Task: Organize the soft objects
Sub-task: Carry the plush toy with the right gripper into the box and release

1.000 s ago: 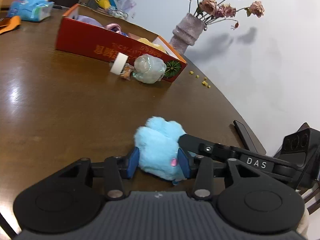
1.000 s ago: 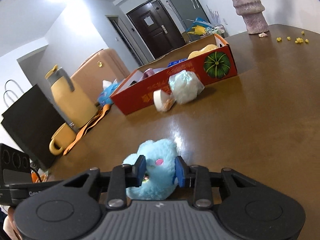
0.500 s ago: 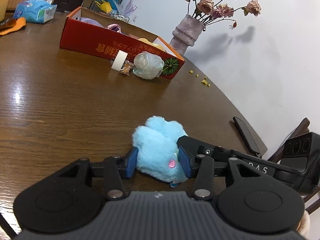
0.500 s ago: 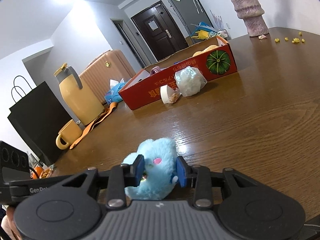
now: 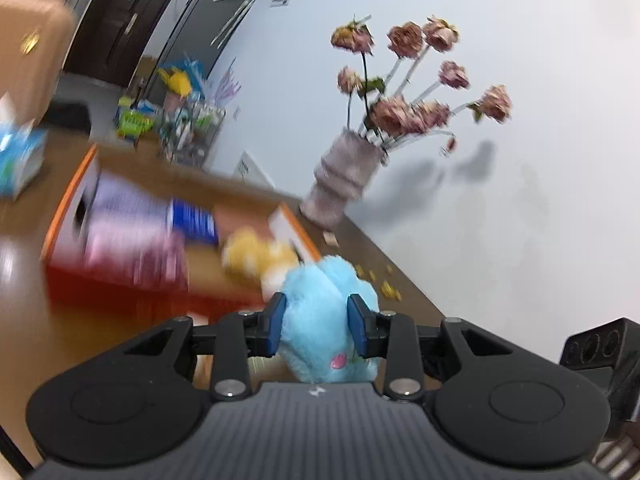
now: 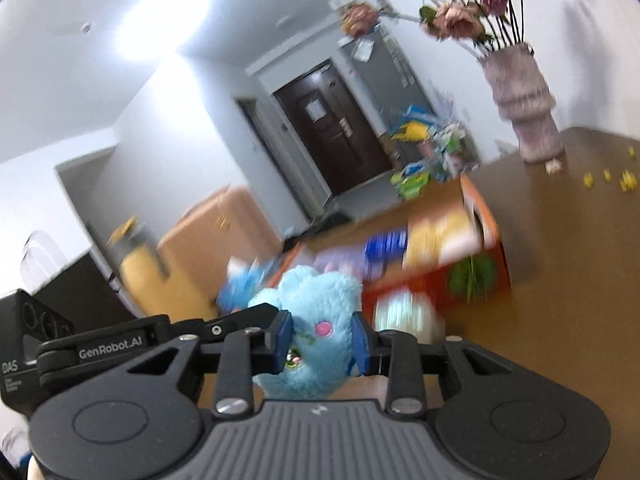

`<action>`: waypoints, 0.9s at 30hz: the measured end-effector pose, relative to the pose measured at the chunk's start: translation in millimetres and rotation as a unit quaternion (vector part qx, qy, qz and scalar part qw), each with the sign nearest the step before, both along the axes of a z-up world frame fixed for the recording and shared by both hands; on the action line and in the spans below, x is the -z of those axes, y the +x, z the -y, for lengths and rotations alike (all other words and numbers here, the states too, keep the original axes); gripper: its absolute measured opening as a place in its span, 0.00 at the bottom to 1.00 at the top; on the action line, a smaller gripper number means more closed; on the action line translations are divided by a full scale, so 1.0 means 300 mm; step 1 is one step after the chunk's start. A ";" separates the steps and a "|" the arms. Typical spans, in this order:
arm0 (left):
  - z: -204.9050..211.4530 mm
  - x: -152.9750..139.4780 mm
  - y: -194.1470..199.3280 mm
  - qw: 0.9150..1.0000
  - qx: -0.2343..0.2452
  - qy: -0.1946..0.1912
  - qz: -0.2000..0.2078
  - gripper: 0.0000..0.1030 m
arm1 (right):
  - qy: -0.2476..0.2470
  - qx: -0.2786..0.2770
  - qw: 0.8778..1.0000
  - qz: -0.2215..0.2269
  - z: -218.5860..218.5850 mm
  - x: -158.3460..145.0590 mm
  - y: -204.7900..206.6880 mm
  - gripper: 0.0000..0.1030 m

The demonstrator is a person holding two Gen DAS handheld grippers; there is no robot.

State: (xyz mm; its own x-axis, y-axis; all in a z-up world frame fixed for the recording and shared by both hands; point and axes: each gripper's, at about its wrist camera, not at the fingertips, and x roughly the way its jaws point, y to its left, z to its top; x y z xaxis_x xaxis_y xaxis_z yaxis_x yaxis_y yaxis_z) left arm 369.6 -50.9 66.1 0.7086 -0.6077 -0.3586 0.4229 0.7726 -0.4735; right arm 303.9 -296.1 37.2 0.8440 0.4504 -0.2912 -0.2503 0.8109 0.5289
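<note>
While both claws grip it from opposite sides, the blue plush toy (image 5: 320, 316) hangs clear of the worktop (image 6: 568, 264). In the left wrist view the left claw (image 5: 316, 324) pinches the toy between its blue pads (image 5: 275, 322), fluff bulging past them, a pink spot facing the camera. In the right wrist view the right claw (image 6: 320, 338) pinches the same toy (image 6: 316, 320), its pads pressed into the fur at 9 and 3 o'clock of the plush — the other gripper's black body reaches in from 9 o'clock.

Just beyond the toy lies the red cardboard box (image 5: 120, 284), blurred by motion. From the left wrist camera it sits at 10 o'clock of the toy, holding a yellow plush (image 5: 256, 256), a blue packet (image 5: 192, 222) and pinkish-purple items too smeared to name. From the right wrist camera the box (image 6: 432, 280) is at 2 o'clock, a green pumpkin print on its side.

Farther back at 1 o'clock stands a vase (image 5: 344, 180) of dried pink roses (image 5: 408, 108), with yellow crumbs (image 5: 384, 284) scattered on the wood near it. A tissue pack (image 5: 18, 160) sits at far 9 o'clock — beyond that, a dark door (image 6: 332, 136).
</note>
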 end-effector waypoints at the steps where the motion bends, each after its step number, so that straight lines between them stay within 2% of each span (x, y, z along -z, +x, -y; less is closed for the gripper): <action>1: 0.012 -0.015 0.072 1.000 -0.003 0.010 0.002 0.32 | 0.009 0.006 1.000 -0.005 0.006 -0.015 0.064 0.30; 4: 0.047 -0.003 0.277 0.999 -0.017 0.036 -0.017 0.32 | 0.037 0.022 0.998 -0.043 0.018 -0.011 0.288 0.29; 6: 0.076 0.049 0.379 0.997 -0.023 0.067 -0.035 0.31 | 0.031 0.024 0.996 -0.081 0.006 0.030 0.429 0.28; 9: 0.080 0.153 0.487 0.993 -0.028 0.077 -0.091 0.31 | 0.027 0.024 0.988 -0.150 0.007 0.117 0.571 0.26; 10: 0.087 0.178 0.501 0.991 -0.030 0.086 -0.096 0.31 | 0.022 0.026 0.986 -0.164 0.007 0.138 0.601 0.21; 12: 0.111 0.224 0.519 0.988 -0.010 0.101 -0.115 0.24 | -0.033 0.031 0.985 -0.164 -0.017 0.121 0.626 0.19; 13: 0.122 0.235 0.517 0.987 -0.015 0.111 -0.117 0.24 | -0.054 0.027 0.982 -0.177 -0.029 0.111 0.640 0.15; 14: 0.131 0.239 0.512 0.986 -0.015 0.123 -0.108 0.25 | -0.068 0.025 0.979 -0.190 -0.035 0.103 0.652 0.15; 15: 0.138 0.237 0.510 0.986 -0.013 0.131 -0.107 0.26 | -0.080 0.024 0.977 -0.197 -0.038 0.098 0.659 0.16; 16: 0.143 0.237 0.512 0.985 -0.013 0.134 -0.111 0.27 | -0.094 0.025 0.975 -0.201 -0.043 0.087 0.663 0.20; 19: 0.159 0.226 0.510 0.983 -0.010 0.150 -0.109 0.33 | -0.120 0.043 0.975 -0.182 -0.038 0.044 0.641 0.35; 20: 0.165 0.211 0.499 0.982 -0.001 0.159 -0.100 0.39 | -0.122 0.045 0.976 -0.173 -0.033 0.023 0.632 0.37; 21: 0.167 0.190 0.481 0.981 0.003 0.170 -0.091 0.40 | -0.118 0.045 0.978 -0.167 -0.026 0.005 0.625 0.37; 24: 0.138 0.091 0.422 0.984 -0.003 0.170 -0.060 0.42 | -0.118 0.036 0.982 -0.146 -0.004 -0.062 0.578 0.40; 27: 0.092 -0.023 0.335 0.983 -0.013 0.179 -0.031 0.43 | -0.146 0.039 0.982 -0.115 0.010 -0.146 0.512 0.49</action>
State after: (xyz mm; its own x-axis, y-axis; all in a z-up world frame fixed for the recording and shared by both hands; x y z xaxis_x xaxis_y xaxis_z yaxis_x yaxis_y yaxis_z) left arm 469.9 -78.4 72.9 0.6928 -0.4156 -0.5894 0.3791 0.9051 -0.1926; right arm 457.5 -299.1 81.2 0.7688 0.2566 -0.5858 -0.0824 0.9481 0.3071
